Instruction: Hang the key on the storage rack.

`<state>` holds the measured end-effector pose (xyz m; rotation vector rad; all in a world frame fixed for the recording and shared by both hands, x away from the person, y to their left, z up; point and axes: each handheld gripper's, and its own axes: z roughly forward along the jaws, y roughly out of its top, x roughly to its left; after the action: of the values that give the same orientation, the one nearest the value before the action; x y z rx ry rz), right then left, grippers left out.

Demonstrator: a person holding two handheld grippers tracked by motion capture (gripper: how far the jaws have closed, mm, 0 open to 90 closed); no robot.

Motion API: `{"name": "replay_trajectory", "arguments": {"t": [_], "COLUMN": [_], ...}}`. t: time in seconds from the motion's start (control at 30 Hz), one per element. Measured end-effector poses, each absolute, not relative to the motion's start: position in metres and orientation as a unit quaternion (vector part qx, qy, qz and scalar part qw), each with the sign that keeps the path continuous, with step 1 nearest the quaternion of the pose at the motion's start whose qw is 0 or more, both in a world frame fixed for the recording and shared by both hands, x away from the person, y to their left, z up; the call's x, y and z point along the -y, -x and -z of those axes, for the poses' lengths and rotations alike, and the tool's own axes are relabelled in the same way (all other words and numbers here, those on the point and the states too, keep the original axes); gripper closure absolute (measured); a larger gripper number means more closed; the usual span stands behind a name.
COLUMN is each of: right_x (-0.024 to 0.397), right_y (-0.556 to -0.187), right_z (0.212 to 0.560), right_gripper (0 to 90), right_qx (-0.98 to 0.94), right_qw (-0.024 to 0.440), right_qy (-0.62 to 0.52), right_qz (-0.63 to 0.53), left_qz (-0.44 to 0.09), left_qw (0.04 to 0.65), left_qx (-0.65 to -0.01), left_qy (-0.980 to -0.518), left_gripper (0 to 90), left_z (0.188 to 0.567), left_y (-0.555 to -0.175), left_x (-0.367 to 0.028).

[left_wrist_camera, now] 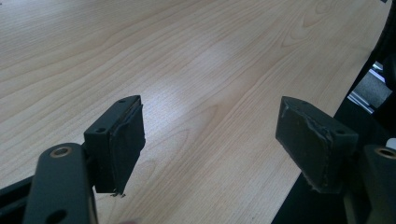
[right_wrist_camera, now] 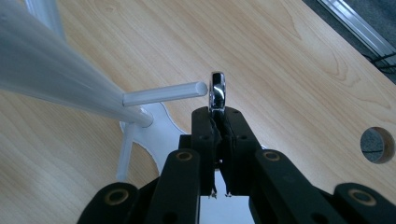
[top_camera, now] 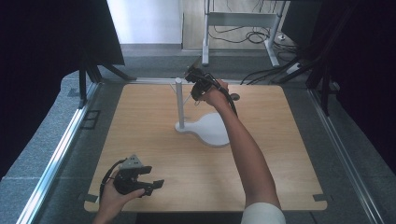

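A white stand [top_camera: 179,100] with a tall post and a flat curved base [top_camera: 212,131] sits mid-table. A short white peg [right_wrist_camera: 163,93] sticks out sideways from its post [right_wrist_camera: 56,70]. My right gripper [right_wrist_camera: 218,116] is shut on a shiny metal ring [right_wrist_camera: 217,91], seen edge-on, and the peg's tip sits just left of it. In the high view the right gripper [top_camera: 194,91] is up beside the top of the post. Near the table's front left corner my left gripper [top_camera: 153,177] is held low over the wood. Its jaws [left_wrist_camera: 210,140] stand wide open with nothing between them.
The wooden table [top_camera: 154,140] has a round cable hole [top_camera: 235,97] near its far edge, right of the right hand, also visible as hole [right_wrist_camera: 377,144]. Metal rails [top_camera: 56,158] run along both sides. The table's right edge [left_wrist_camera: 322,140] lies close to the left gripper.
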<state>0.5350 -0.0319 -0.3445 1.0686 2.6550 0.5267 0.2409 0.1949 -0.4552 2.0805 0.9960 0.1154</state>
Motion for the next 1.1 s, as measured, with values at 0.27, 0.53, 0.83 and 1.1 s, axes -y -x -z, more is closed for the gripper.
{"name": "replay_trajectory", "arguments": {"t": [0.27,0.53,0.83,1.1], "right_x": [0.029,0.024,0.028,0.051], "right_y": [-0.531,-0.526,-0.509,-0.49], "right_z": [0.344,0.346,0.341,0.339], "right_gripper": [84.7,84.0,70.0,62.9], "right_qx": [-0.906,-0.907,-0.906,-0.896], "right_qw": [0.117,0.118,0.124,0.113], "right_qy": [-0.363,-0.362,-0.356,-0.356], "right_qz": [-0.182,-0.181,-0.192,-0.239], "left_qz": [-0.045,-0.045,-0.045,-0.048], "left_qw": [0.404,0.405,0.402,0.399], "left_qx": [-0.392,-0.395,-0.393,-0.395], "left_qy": [-0.825,-0.823,-0.826,-0.827], "left_gripper": [24.3,24.2,24.1,24.1], "left_z": [0.455,0.455,0.455,0.456], "left_y": [-0.241,-0.241,-0.242,-0.242], "left_x": [-0.193,-0.197,-0.197,-0.197]}}
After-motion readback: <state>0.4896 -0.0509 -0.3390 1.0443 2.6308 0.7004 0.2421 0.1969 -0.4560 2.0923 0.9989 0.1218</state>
